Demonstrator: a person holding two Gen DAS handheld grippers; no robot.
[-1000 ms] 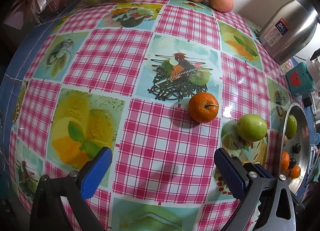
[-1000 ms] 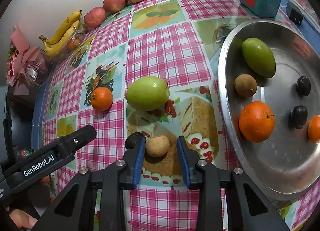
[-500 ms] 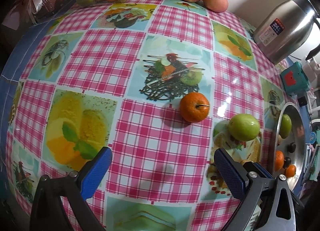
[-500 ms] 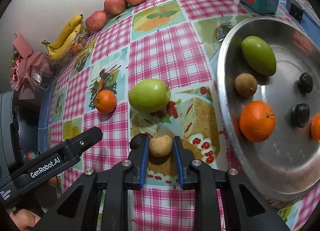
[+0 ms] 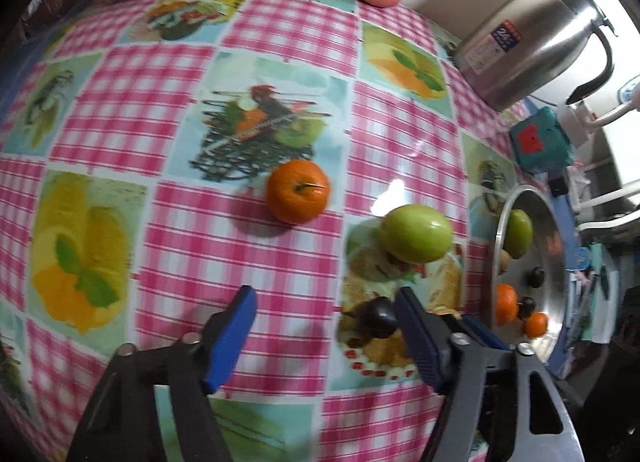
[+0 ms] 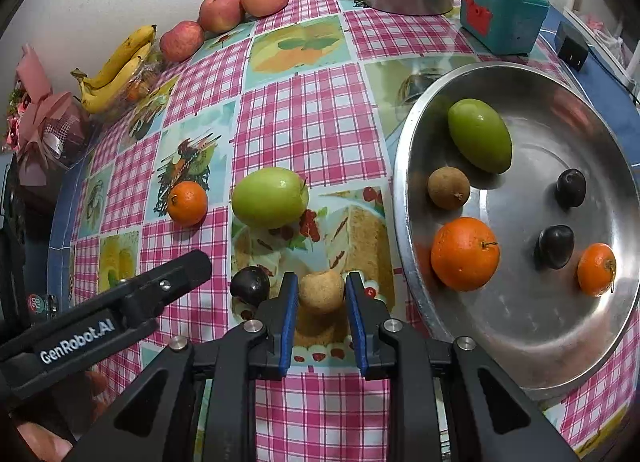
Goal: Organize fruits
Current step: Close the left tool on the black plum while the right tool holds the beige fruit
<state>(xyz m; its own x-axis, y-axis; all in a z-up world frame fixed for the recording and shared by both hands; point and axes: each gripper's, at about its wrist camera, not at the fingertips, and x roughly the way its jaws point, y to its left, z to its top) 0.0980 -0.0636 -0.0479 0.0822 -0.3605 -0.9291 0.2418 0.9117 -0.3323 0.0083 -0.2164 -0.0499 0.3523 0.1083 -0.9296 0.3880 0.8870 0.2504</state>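
In the right wrist view we see our right gripper (image 6: 321,294) clenched on a small tan round fruit (image 6: 321,290), its blue pads touching the fruit on both sides, low over the cake picture on the checked tablecloth (image 6: 312,133). The left wrist view does not show this fruit at all; there our own right finger hides that spot. Just left of the held fruit a dark plum (image 6: 249,286) lies on the cloth, and the left wrist view shows the same plum (image 5: 378,317) touching or just beside the inner face of the left gripper's right pad.

Our left gripper (image 5: 326,336) stands wide open with nothing between its fingers; in the right wrist view only one black finger of it reaches in from the near left. Farther off lie a green apple (image 6: 270,202) and, to its left, a small orange (image 6: 187,203).

The steel tray (image 6: 560,350) sits on the right. The right wrist view shows its contents plainly: a green mango, a brown fruit, a large orange, two dark plums and a small orange. The left wrist view shows the tray (image 5: 558,246) only edge-on at the far right.

Along the far wall rest three red apples (image 6: 222,10), bananas (image 6: 116,69), a steel kettle (image 5: 532,45) and a teal box (image 6: 500,13).
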